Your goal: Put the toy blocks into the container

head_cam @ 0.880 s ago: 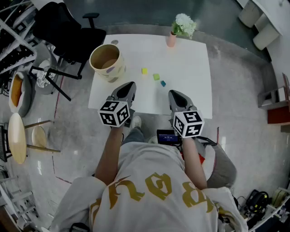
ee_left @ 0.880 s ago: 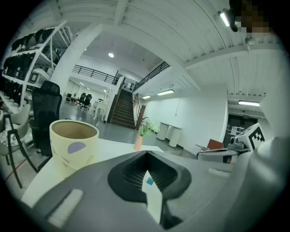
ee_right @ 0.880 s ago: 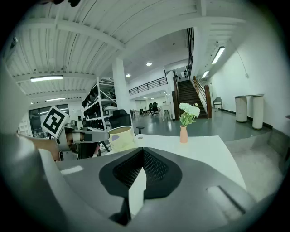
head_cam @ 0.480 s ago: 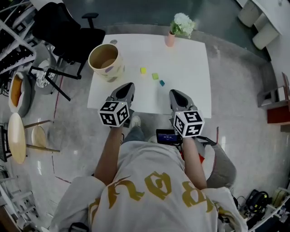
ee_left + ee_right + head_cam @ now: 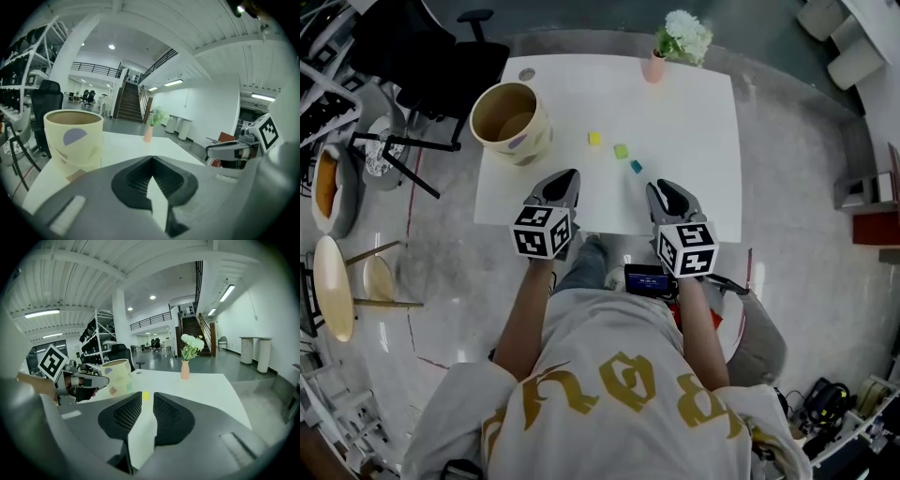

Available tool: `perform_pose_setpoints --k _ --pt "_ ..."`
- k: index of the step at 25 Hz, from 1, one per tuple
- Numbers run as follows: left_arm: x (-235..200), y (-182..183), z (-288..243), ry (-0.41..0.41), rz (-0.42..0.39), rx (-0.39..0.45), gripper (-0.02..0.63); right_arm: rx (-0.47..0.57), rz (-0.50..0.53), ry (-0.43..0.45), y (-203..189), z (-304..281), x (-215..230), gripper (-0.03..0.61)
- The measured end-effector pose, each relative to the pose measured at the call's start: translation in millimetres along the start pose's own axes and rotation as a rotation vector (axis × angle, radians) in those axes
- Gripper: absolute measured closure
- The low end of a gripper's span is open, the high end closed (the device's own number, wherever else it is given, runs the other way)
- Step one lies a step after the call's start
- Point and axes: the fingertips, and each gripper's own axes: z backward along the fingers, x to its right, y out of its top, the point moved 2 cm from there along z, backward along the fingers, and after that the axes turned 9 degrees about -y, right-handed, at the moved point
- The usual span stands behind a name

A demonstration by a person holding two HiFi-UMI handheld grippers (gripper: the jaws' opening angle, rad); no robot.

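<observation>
Blocks [image 5: 621, 151] lie untouched, upper centre, on the desk [image 5: 694, 141]; we hold left tongs [image 5: 565, 176] clenched empty, right tongs [image 5: 662, 187] slightly parted, poised below them, presumably to reach.

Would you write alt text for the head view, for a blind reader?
Seen from above, a person holds the left gripper and right gripper at a white table; ahead lie a yellow block, a green block, a teal block, a cream container and a flower vase.
</observation>
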Motion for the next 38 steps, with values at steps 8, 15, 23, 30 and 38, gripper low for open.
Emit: perform_pose_setpoints --k 8,15,23,30,38 --pt "-26.6 -14.7 -41.1 -0.031 0.034 -0.072 0.614 -0.108 0.002 -0.029 -20.2 -42.8 20.3 0.465" --pt "-46.2 -32.0 -68.8 -0.046 0.051 -0.140 0.614 -0.201 0.051 -0.034 -38.6 -75.8 28.4 0.454" --pt "-61.5 -47.6 -91.6 -0.078 0.047 -0.188 0.614 -0.301 0.067 -0.021 -66.1 -109.2 28.3 0.448" --pt "-70.8 -57.5 -104.0 -0.106 0.052 -0.218 0.614 -0.350 0.103 -0.016 -82.6 -129.3 25.1 0.443" --pt "-81.1 -54.7 -103.8 -0.101 0.151 -0.177 0.614 -0.388 0.161 -0.003 -94.2 -145.2 21.9 0.440"
